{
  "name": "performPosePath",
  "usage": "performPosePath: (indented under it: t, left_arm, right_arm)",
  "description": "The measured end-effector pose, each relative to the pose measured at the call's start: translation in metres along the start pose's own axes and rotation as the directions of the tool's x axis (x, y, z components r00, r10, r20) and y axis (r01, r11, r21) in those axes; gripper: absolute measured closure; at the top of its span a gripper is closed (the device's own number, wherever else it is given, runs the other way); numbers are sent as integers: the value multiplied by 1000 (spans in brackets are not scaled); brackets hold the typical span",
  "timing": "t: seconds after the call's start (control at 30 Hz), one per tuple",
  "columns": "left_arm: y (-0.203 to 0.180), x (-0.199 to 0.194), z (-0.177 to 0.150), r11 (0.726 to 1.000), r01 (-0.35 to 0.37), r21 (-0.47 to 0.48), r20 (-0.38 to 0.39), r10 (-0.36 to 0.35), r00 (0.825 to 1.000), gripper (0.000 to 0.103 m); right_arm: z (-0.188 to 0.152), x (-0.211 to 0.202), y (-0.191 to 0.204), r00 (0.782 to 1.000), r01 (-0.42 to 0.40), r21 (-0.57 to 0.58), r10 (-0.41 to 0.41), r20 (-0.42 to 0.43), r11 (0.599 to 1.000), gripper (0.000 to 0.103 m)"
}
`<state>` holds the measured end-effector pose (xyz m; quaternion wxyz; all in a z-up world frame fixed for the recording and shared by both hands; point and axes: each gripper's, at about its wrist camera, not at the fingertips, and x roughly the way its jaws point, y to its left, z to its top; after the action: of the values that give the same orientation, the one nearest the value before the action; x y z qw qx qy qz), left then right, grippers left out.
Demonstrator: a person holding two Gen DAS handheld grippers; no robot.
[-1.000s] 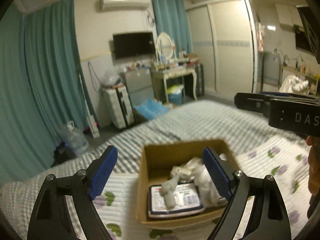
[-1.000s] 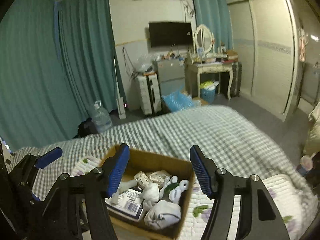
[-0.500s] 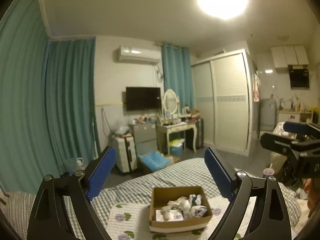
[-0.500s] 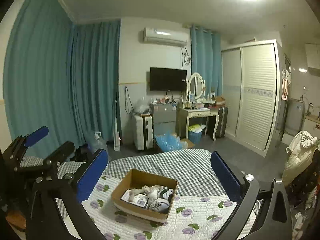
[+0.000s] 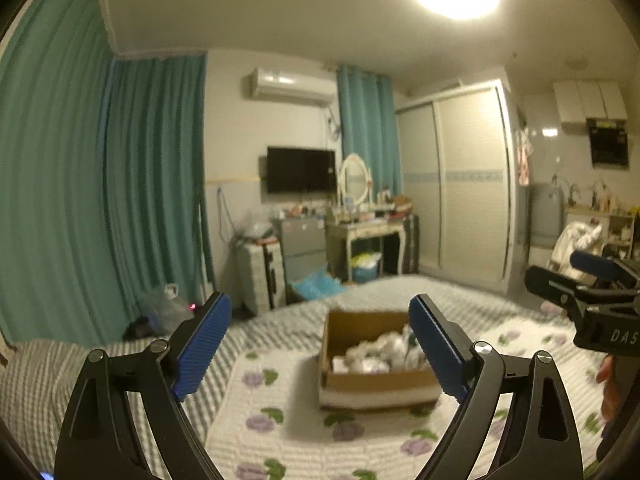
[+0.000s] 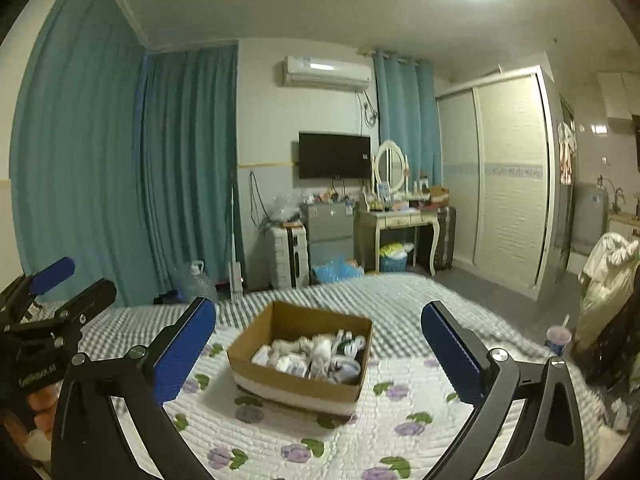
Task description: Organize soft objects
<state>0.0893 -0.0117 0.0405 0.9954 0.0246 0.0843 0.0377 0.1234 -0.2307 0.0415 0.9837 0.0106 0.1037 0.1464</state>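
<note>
The bed [image 6: 400,304] fills the near half of the room, a grey checked cover toward its far side and a white quilt with purple flowers [image 6: 304,436] spread across the near part. On that quilt sits an open cardboard box [image 6: 294,386], and inside it is a heap of soft objects [image 6: 316,354], mostly white bundles and packets, too blurred in the left wrist view to tell one from another. Both grippers are held up off the bed on the near side of the box, well apart from it and touching nothing. The left gripper [image 5: 320,348] is spread wide and holds nothing; past its blue pads the box [image 5: 372,384] lies ahead and a little to the right, its right end hidden behind the right-hand pad. The right gripper [image 6: 320,344] is likewise spread wide and carries nothing, with the box lying almost centred between its two fingers. Each gripper shows at the edge of the other's view, the left one at the far left, the right one at the far right.
</note>
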Motion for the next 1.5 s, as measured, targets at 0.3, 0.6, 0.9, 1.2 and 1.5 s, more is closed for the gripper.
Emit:
performPosePath:
  t: [0.3, 0.6, 0.9, 1.2, 1.5]
  left_arm:
    - [-9, 33, -43, 999, 22, 32, -107, -19, 994, 11]
    - [-6, 30, -49, 999, 37, 17, -133, -34, 991, 11]
    - [-3, 33, -51, 999, 46, 8, -138, -44, 989, 11]
    - [-1, 33, -51, 999, 43, -6, -136, -44, 990, 11]
    - [0, 31, -51, 999, 41, -6, -136, -42, 990, 11]
  right_arm:
    - [-58, 48, 0, 993, 19, -21, -22, -113, 1000, 0]
    - [-66, 51, -3, 992, 20, -22, -23, -126, 1000, 0]
    - [-65, 50, -3, 991, 21, -18, -23, -132, 1000, 0]
    - [-67, 52, -1, 989, 24, -19, -26, -145, 1000, 0]
    - [-67, 51, 1, 989, 25, -21, -28, -145, 999, 0]
